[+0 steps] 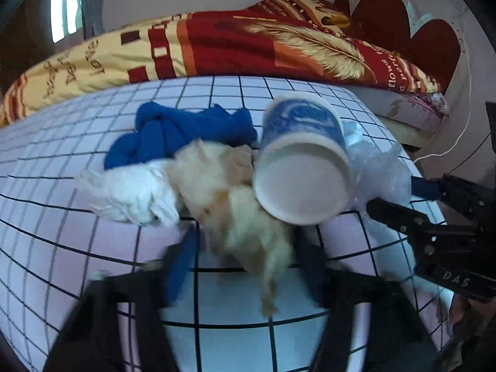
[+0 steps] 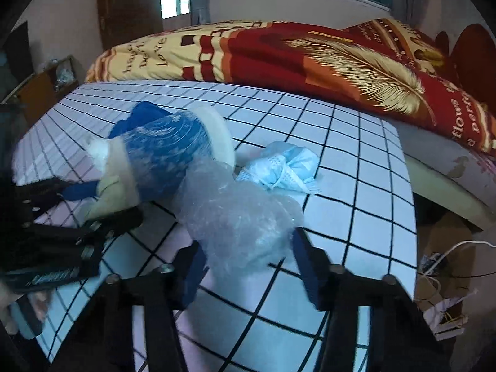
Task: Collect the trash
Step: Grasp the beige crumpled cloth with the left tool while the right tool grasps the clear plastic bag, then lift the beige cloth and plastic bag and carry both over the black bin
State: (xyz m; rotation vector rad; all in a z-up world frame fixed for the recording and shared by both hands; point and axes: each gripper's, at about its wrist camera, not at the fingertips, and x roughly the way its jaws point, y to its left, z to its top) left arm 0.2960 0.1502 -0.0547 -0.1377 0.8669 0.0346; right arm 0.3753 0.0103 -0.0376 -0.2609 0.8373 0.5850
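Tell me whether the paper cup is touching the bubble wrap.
Touching. In the right wrist view the tipped blue-and-white paper cup lies against the crumpled bubble wrap, with no tablecloth showing between them; the left wrist view shows the same.

Both tongs point steeply downward, side by side. The left tongs (image 1: pixel 248 266) stand partly open with their blue-padded fingers (image 1: pixel 181 266) apart. The right tongs (image 2: pixel 251 266) are likewise partly open, jaws apart.

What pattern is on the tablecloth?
White grid-checked tablecloth with thin black lines; clearest in the right wrist view.
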